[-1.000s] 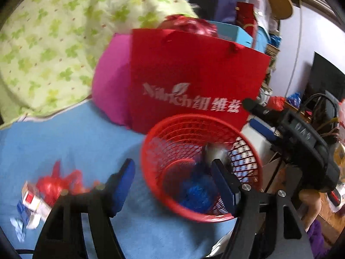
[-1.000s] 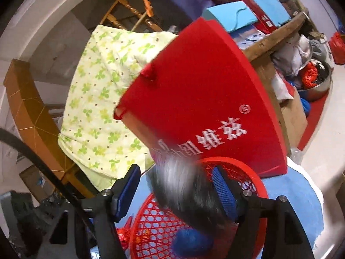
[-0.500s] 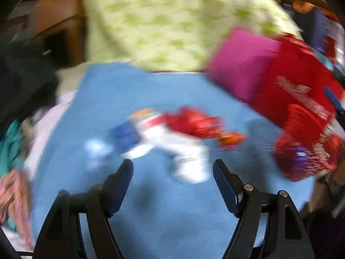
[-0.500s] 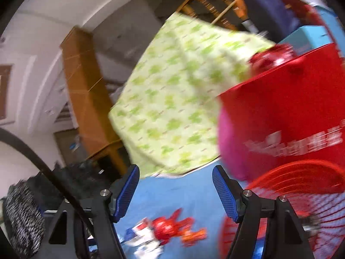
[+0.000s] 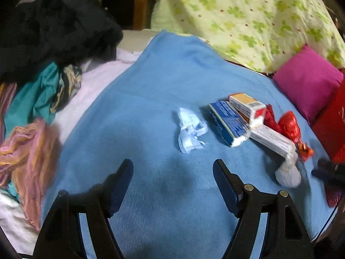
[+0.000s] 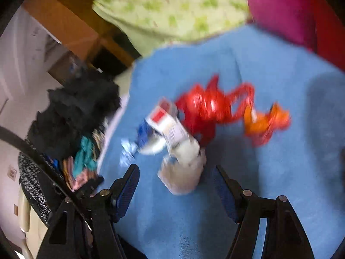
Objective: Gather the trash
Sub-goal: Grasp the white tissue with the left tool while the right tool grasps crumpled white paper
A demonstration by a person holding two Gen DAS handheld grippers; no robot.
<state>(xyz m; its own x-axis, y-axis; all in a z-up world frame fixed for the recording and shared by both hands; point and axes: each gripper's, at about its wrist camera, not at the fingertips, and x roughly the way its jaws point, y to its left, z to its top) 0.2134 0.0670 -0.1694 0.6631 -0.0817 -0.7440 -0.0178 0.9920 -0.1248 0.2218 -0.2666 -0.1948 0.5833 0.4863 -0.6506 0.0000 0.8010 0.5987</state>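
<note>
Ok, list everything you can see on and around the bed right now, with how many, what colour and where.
blanket: one, blue, spread under all the trash
crumpled wrapper: one, pale blue, middle of the blanket
blue carton: one, blue and white, right of the wrapper
small box: one, white, orange and red, behind the blue carton
long box: one, white, right of the blue carton
paper wad: one, whitish, near end of the long box
red bag: one, shiny red, far right
cushion: one, magenta, right rear
quilt: one, green clover print, rear
clothes pile: several, black, teal, pink, left
left tongs: open, empty
right tongs: open, around nothing
</note>
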